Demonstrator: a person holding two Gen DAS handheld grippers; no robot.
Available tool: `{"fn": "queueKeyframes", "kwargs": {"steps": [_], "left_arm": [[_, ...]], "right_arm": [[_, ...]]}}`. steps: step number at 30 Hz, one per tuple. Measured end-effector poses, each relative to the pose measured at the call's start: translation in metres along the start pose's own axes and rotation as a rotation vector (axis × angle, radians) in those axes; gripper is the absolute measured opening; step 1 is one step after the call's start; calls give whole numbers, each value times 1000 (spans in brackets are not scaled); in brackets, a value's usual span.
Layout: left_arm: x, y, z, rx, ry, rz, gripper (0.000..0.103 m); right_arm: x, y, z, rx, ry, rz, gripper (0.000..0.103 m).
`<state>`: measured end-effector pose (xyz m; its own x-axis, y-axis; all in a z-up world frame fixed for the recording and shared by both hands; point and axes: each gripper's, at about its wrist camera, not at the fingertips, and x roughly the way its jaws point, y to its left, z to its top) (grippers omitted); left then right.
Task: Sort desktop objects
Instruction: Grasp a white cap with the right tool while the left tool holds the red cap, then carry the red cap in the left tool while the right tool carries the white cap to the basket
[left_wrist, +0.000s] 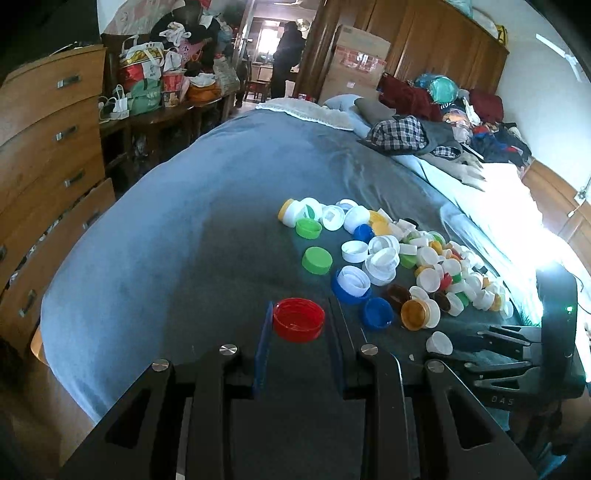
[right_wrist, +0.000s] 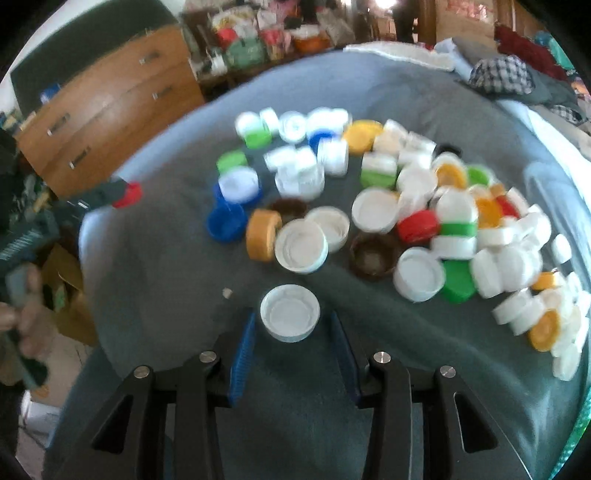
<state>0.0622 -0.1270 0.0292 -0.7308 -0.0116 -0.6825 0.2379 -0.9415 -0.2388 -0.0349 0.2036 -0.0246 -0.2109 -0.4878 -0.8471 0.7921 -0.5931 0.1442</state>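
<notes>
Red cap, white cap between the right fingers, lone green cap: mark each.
red cap (left_wrist: 298, 324): left wrist view, inner hollow, open side up.
white cap (right_wrist: 289, 317): right wrist view, inner floor, open side up.
green cap (left_wrist: 317, 260): left wrist view, flat closed top.

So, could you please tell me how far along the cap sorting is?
Nothing looks sorted yet: no separate colour groups show on the grey blanket. In hand: the left gripper is shut on a round red plastic cap, and the right gripper holds a round white plastic cap. Left: the big mixed pile of caps.
</notes>
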Motion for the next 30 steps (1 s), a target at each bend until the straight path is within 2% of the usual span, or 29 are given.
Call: {"fn": "queueKeyframes", "kwargs": {"steps": [2,8,15,23,30], "left_arm": [[-3,-5,-1,10,0,-7,24],[-15,-34,4,56,-19,-44,24],[-26,-88,16,132,-48,-93,24],[-36,-186,32,269,-81,-211,24],[-36,-296,43,401,-75,-365,24]], "right_arm": [[-5,-1,1,6,-6,-7,31],[-58,-7,-1,25,-109,-43,32],[-137,-40,-19,78,-199,-139,32],[-220,-100,-58,197,-292,-266,32],[-287,-153,-95,314,-356,-392,32]]}}
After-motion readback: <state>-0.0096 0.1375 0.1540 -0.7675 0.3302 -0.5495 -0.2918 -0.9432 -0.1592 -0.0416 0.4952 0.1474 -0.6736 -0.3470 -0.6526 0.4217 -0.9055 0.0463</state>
